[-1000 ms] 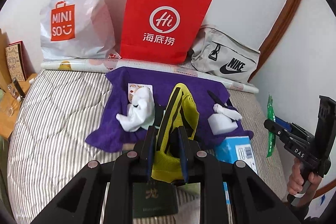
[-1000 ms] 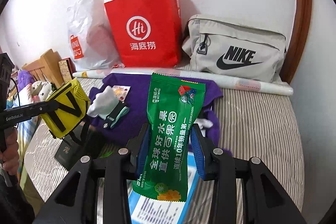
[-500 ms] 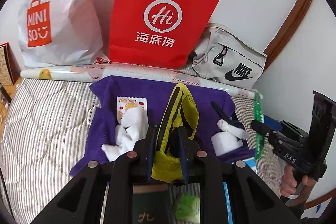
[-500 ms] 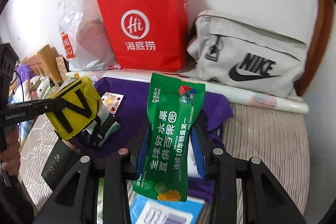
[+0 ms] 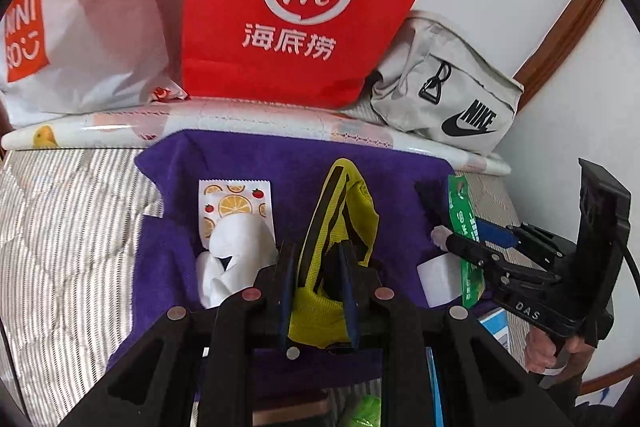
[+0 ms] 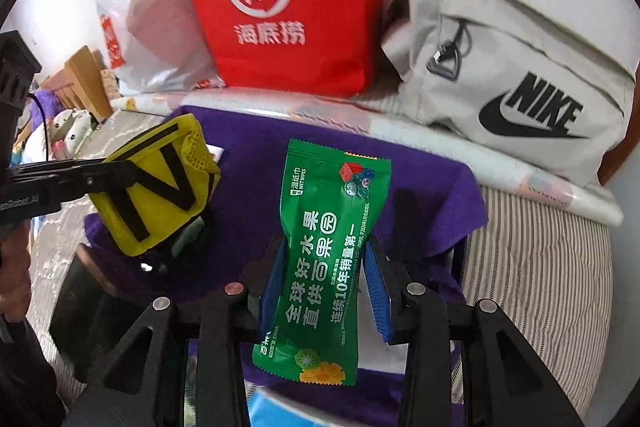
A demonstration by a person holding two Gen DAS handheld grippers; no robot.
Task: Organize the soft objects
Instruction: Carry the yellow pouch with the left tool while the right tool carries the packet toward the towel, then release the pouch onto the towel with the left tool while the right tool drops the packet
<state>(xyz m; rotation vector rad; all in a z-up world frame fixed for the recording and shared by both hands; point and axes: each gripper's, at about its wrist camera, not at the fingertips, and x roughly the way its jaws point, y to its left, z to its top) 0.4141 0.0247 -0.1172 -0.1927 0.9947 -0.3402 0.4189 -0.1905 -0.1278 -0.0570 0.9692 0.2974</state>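
Two grippers are above the purple cloth [image 5: 248, 163] at the bed's far edge. We hold the left gripper [image 5: 316, 291] with its fingers pinching a yellow mesh pouch [image 5: 340, 219], and the right gripper [image 6: 324, 291] with its fingers pinching a green wet-wipes packet [image 6: 328, 243]. On the cloth lie a white sock [image 5: 232, 259] and a fruit-print sachet [image 5: 236, 203]. Behind the cloth stands a red paper bag [image 5: 304, 7].
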